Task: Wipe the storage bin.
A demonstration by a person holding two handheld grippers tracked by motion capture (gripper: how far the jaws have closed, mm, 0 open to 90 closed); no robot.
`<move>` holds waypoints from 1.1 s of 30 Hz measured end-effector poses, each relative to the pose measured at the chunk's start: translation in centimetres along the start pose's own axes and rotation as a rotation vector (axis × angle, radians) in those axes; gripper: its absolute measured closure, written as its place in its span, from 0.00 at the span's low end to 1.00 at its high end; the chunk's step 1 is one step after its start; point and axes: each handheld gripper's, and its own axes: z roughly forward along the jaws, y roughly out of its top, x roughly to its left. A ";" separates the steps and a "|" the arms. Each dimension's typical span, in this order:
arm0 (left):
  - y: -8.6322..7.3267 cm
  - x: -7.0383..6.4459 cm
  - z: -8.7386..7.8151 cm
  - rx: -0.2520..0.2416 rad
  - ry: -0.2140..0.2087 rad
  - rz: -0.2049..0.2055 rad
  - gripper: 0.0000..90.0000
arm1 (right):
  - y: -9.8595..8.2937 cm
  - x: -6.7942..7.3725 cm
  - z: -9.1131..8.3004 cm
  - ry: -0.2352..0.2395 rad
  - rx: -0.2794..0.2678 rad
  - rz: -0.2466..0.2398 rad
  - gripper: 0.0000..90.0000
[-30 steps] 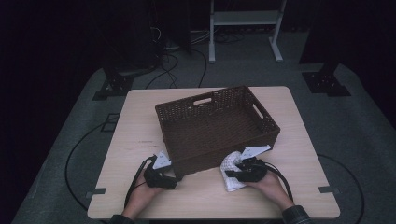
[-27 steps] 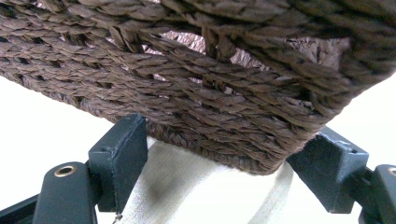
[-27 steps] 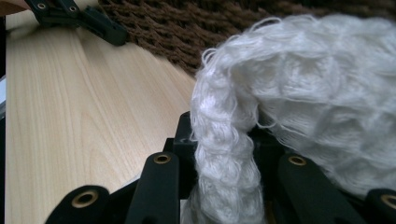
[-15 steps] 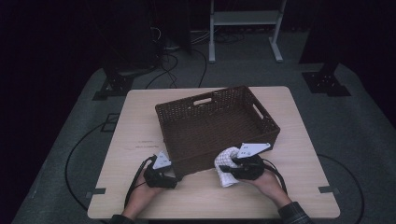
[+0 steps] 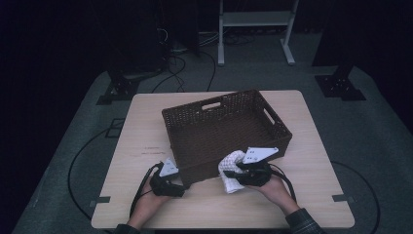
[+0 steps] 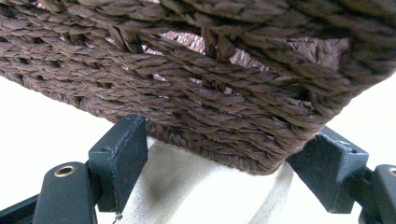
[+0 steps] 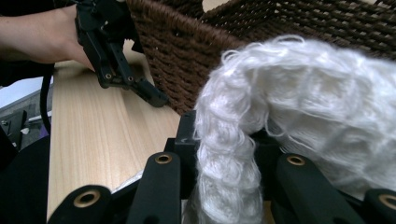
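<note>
A brown woven basket (image 5: pixel 229 100) stands in the middle of the wooden table (image 5: pixel 141 131). My left gripper (image 5: pixel 179 189) rests on the table at the basket's near left corner. Its jaws stand open and wide apart on either side of that corner (image 6: pixel 187 84), close to the weave. My right gripper (image 5: pixel 233 174) is at the basket's near wall, shut on a white fluffy cloth (image 5: pixel 230 168). The cloth (image 7: pixel 303 102) bulges over the jaws and hangs down between them, just in front of the basket wall (image 7: pixel 187 42). The left gripper (image 7: pixel 149 93) and a hand show farther off.
Bare table top lies left of the basket and along the near edge. Cables trail from both grippers over the table's near side. Beyond the table are a dark floor, stand feet (image 5: pixel 341 87) and a white shelf frame (image 5: pixel 253 29).
My right gripper has lifted the white cloth and carried it left and forward, up against the basket's near wall. The left gripper has stayed at the corner.
</note>
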 end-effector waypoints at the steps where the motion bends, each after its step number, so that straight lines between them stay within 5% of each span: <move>1: 0.0 0.0 0.0 0.000 0.000 0.000 0.24 | -0.1 0.0 0.2 0.003 0.004 0.000 0.78; 18: 0.0 0.0 0.0 0.001 0.000 0.002 0.24 | -2.9 0.6 4.7 0.045 0.151 -0.003 0.78; 23: 0.0 0.0 0.0 0.001 -0.001 0.001 0.24 | -2.7 0.8 4.6 0.046 0.136 0.002 0.78; 33: 0.0 0.0 0.0 0.002 -0.001 0.002 0.24 | 0.0 1.8 2.8 0.064 0.024 -0.026 0.78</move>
